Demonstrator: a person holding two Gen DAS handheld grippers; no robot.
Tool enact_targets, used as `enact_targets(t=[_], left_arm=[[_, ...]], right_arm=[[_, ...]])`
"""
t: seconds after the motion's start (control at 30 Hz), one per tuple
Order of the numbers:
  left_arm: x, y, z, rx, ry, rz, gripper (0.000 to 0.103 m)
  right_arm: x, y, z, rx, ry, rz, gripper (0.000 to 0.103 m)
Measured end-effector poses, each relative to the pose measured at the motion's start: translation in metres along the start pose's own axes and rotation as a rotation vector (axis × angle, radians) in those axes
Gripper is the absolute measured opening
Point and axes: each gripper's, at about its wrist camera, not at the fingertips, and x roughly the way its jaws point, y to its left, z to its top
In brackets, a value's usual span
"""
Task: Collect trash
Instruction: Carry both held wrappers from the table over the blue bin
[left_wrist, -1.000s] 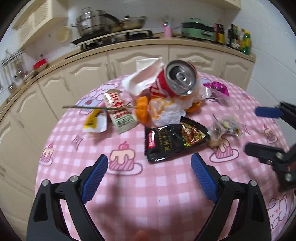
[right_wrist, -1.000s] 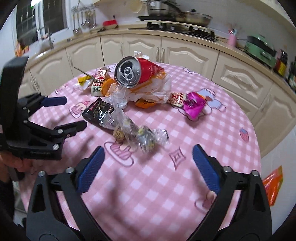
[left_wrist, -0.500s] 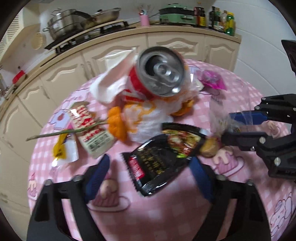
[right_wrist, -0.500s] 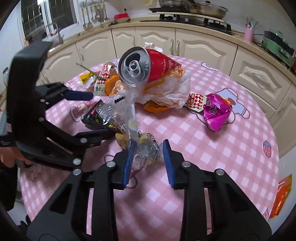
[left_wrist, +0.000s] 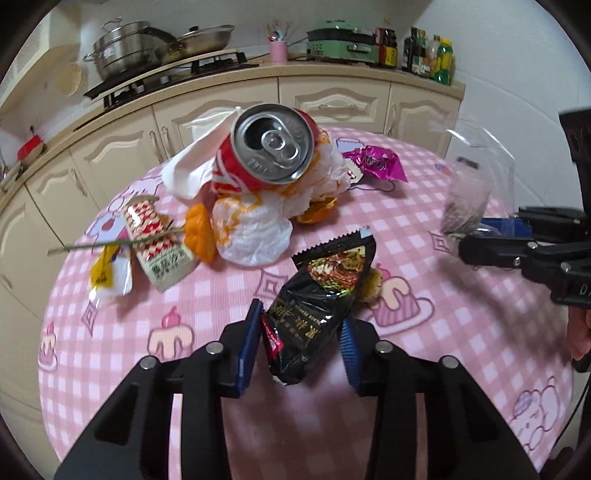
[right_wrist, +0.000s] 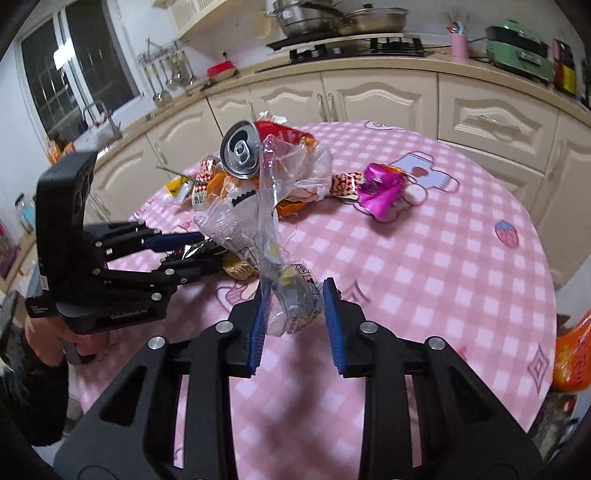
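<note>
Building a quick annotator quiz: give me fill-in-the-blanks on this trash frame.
1. The left gripper has its jaws around a ____ snack packet.
2. The right gripper holds a clear ____ bag.
3. The red soda can lies on crumpled ____ plastic.
4. The tablecloth is pink ____.

Missing words: black; plastic; white; checked

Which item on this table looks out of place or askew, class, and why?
The red can stands out: it lies tilted on its side atop a crumpled white bag, opened top facing the camera, not upright. Wrappers lie scattered around it on the pink checked tablecloth.
</note>
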Motion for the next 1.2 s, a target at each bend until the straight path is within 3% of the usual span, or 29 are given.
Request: enact_targets(t=[0.23,0.33,0.53,0.9,1.2], left_arm=[[-0.029,0.006,-0.007,-0.112,-0.078,0.011,0.038],[-0.046,-0.002,-0.002,-0.126,-0.128,0.025,0.038],[-0.078,-0.037,0.015,-0.126,-0.220,-0.021,0.038],[-0.087,-0.147,0.047,-0.048,-0.286,-0.169,0.038],[-0.056,-0.247,0.060,0.020,-0.242,-0.334,0.038]], right_arm=[[-0.041,-0.011,-0.004,0.047,-0.090,-0.005,0.029],[-0.060,-0.012,-0.006,0.052,-0.129,-0.013,0.029],[-0.100,-0.023,-0.011,0.075,-0.212,-0.029,0.029],[-0.186,-0.080,-0.042,0.189,-0.329,-0.141,0.029],[-0.234,-0.154,-0.091,0.346,-0.357,-0.273,0.029]])
